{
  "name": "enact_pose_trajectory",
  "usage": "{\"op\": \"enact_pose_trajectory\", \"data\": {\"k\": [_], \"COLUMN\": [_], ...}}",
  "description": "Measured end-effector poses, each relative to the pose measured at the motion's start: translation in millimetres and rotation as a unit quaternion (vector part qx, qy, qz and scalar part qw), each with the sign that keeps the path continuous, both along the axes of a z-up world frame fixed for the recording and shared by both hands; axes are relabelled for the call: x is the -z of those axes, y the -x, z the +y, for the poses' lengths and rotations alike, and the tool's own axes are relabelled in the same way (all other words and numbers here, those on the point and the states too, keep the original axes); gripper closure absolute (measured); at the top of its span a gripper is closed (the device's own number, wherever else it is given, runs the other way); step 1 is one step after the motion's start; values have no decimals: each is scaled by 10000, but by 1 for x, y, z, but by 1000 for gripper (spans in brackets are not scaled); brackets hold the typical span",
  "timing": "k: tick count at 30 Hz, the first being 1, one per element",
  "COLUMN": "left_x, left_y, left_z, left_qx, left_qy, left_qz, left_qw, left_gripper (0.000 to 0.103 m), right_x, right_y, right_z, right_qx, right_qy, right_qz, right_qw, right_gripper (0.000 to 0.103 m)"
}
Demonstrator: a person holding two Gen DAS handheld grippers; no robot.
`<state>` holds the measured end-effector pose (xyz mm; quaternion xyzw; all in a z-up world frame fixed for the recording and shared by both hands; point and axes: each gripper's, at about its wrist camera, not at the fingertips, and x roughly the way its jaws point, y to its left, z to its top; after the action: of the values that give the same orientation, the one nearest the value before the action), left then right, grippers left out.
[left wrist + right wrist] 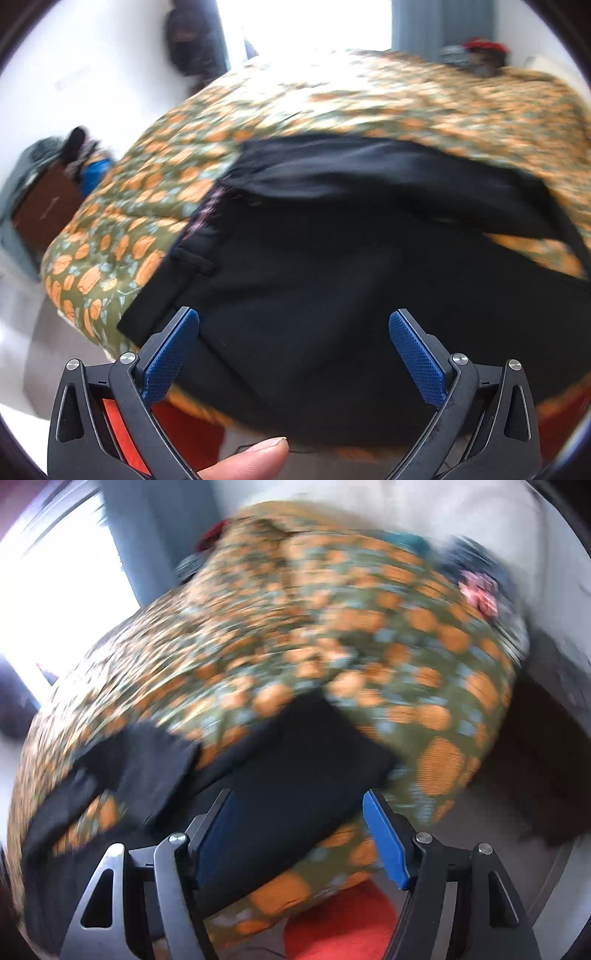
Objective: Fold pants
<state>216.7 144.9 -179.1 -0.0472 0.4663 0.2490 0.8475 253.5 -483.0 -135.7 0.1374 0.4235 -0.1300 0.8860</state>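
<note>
Black pants lie spread on a bed with an orange-and-green floral cover. In the left wrist view the waistband end, with a belt loop, sits at the left and one leg lies folded across the top. My left gripper hovers over the near edge of the pants, open, with nothing between its blue pads. In the blurred right wrist view the pants reach toward the bed's near edge. My right gripper stands open above that end of the fabric, which lies below the fingers, not pinched.
A dark wooden cabinet with clothes on it stands left of the bed. A bright window and grey curtain lie beyond. A red mat is on the floor at the bed's near side. A thumb shows at the bottom edge.
</note>
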Motion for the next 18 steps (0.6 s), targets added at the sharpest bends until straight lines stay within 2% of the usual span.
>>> {"op": "enact_pose_trajectory", "data": {"k": [3,6,10,12,16,17,18], "left_x": [37,35,22,21,25,25,25], "left_y": [-7,9,26,29,33,33,33], "left_z": [26,31,17,13,11,11,12], "left_qx": [-441,-485,-301,-302,-353,-356,-362], "left_qy": [-148,38,-164,-91,55,53,41], "left_qz": [442,292,184,170,233,237,234], "left_qw": [9979,9984,9992,9994,9991,9991,9991], "left_gripper": [0,0,0,0,0,0,0], "right_x": [0,10,36,53,87,93,95], "right_y": [-16,-34,-56,-65,-90,-94,-97], "right_z": [47,96,151,168,186,187,186], "right_qx": [-772,-1567,-2405,-2611,-3055,-3184,-3233], "right_qy": [208,439,860,1231,2001,2198,2304], "right_qz": [110,269,472,581,884,905,908], "right_qw": [9967,9863,9657,9557,9267,9177,9133], "right_gripper": [33,33,33,33,34,36,46]}}
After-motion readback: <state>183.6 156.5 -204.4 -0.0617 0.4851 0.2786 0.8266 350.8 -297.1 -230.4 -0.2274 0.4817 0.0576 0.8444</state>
